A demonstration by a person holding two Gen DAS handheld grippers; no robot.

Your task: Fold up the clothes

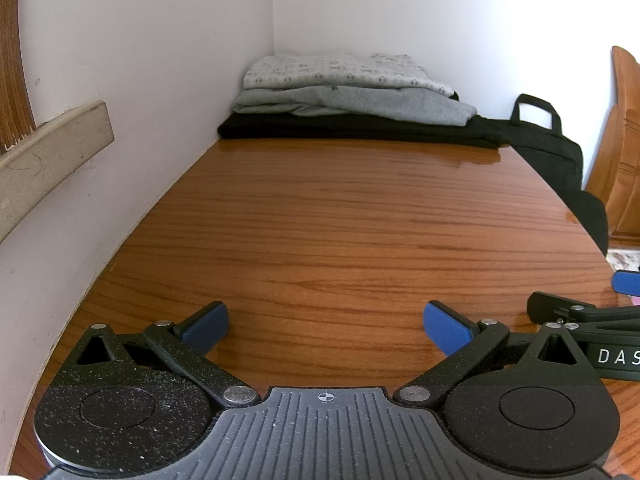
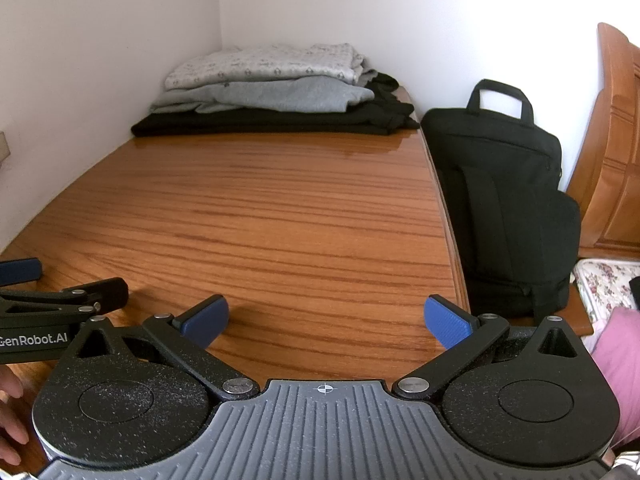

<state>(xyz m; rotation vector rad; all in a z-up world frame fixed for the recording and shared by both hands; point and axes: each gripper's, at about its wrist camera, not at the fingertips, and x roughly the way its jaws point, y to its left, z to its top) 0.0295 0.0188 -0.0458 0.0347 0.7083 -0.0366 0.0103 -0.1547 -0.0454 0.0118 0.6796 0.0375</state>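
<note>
Left wrist | jaws wide | table (image 1: 320, 220) bare to folded stack (image 1: 352, 96)

Left gripper (image 1: 326, 322): fingers spread wide, empty, low over the tabletop (image 1: 340, 220).
Clothes (image 1: 352, 96): folded stack in the far corner, patterned on grey on black.
Bag (image 1: 560, 168): black, beside the tabletop's right edge.

Bare table (image 2: 260, 208) ahead; folded clothes stack (image 2: 272, 92) blocks far corner; black bag (image 2: 504, 200) flanks right edge.
</note>
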